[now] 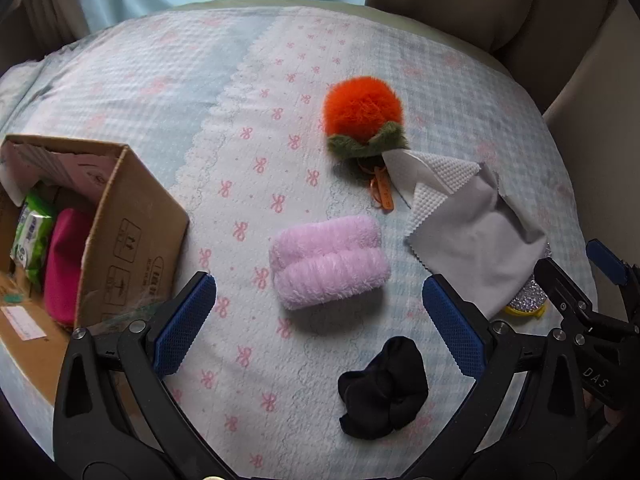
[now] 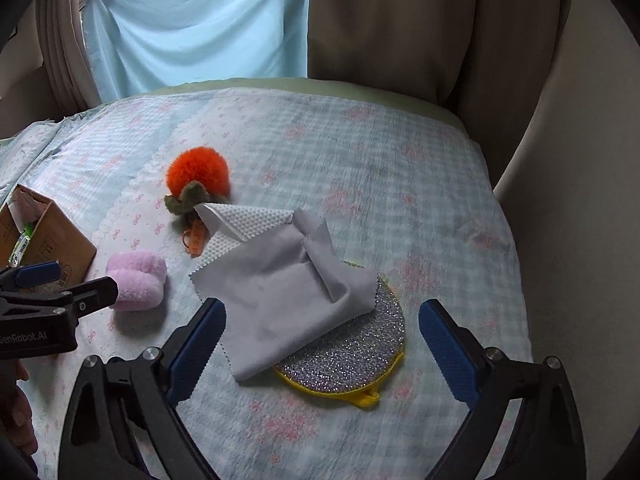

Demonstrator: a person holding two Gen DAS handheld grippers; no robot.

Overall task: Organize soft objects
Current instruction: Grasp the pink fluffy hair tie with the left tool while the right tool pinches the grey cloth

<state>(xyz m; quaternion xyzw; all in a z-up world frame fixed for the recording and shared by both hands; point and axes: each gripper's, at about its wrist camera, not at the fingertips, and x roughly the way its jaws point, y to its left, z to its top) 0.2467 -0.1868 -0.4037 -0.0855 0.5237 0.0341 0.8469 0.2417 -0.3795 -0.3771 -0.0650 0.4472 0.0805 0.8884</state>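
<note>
On the bed's bow-printed blue gingham quilt point(image 1: 120, 80) lie a fluffy pink plush roll point(image 1: 330, 262), orange pompom point(image 1: 362, 110) and grey cloth point(image 2: 280, 292). Both the left gripper point(image 1: 320, 324) and right gripper point(image 2: 322, 348) have fingers spread wide, empty. "GenRobot.AI" marks the left gripper; shipping symbols mark the cardboard box point(image 1: 132, 236).

Soft daylight comes through the pale blue curtain point(image 2: 192, 28) at the back, so both views are evenly lit and a little dim. Shadows are weak and diffuse. No glare. Fisheye distortion bends the edges; corners are dark. Focus is sharp.
</note>
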